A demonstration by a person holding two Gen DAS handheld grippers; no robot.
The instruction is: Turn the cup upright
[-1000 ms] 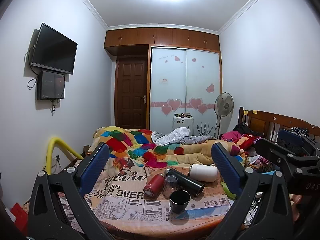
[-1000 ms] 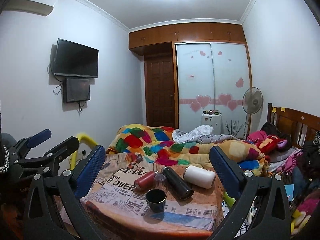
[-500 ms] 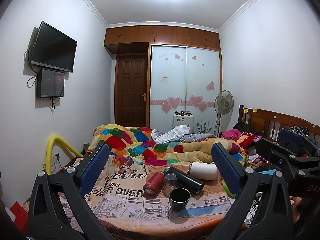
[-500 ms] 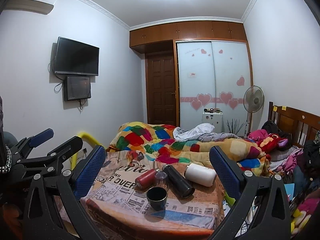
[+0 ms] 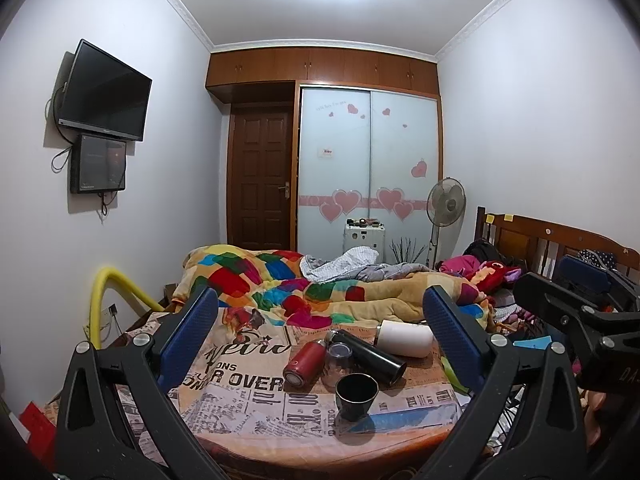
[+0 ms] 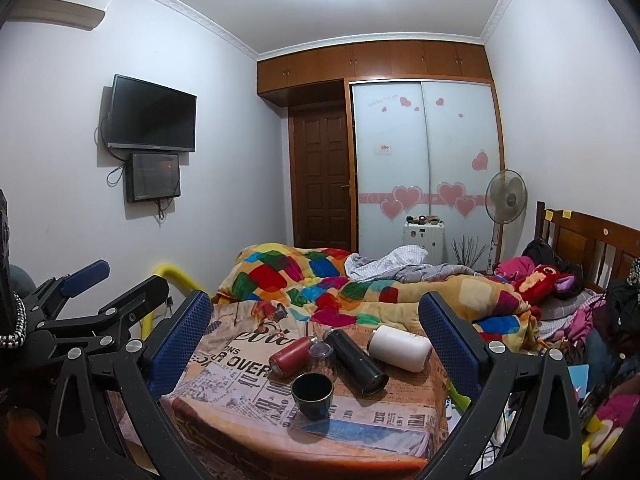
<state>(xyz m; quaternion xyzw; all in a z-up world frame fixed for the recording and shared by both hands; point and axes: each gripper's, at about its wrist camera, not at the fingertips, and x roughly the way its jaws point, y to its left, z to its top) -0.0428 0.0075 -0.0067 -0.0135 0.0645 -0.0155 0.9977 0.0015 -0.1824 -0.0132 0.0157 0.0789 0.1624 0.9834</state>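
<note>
We hold the left hand-held gripper (image 5: 320, 332) and the right hand-held gripper (image 6: 316, 328) spread wide and empty above a small tabletop (image 5: 248, 412) draped in a newspaper-print cloth, both well short of the things on it. Nearest us stands a dark cup (image 5: 357, 396), mouth up, at the front of the cluster; the right wrist view shows it too (image 6: 312, 395), its rim facing the ceiling. Just behind it an inverted clear glass cup (image 5: 338, 364) sits base-up, squeezed between a red flask (image 5: 304, 362) lying on its side to the left and a black flask (image 5: 366, 356) lying aslant to the right; whether the glass touches either flask we cannot tell. A white bottle (image 5: 406, 338) lies on its side farther back and to the right, near the black flask's far end. In the right wrist view the same row reads red flask (image 6: 290, 356), clear glass cup (image 6: 320, 354), black flask (image 6: 356, 360), white bottle (image 6: 400, 346). Beyond the tabletop a bed carries a patchwork quilt (image 5: 280, 280) in bright colours and a red plush toy (image 5: 496, 274) by the wooden headboard. A television (image 6: 154, 114) hangs on the left wall, and a standing fan (image 5: 445, 204) stands before the wardrobe with its pink heart stickers. Each gripper's blue fingers (image 5: 188, 332) frame the cluster from either side
</note>
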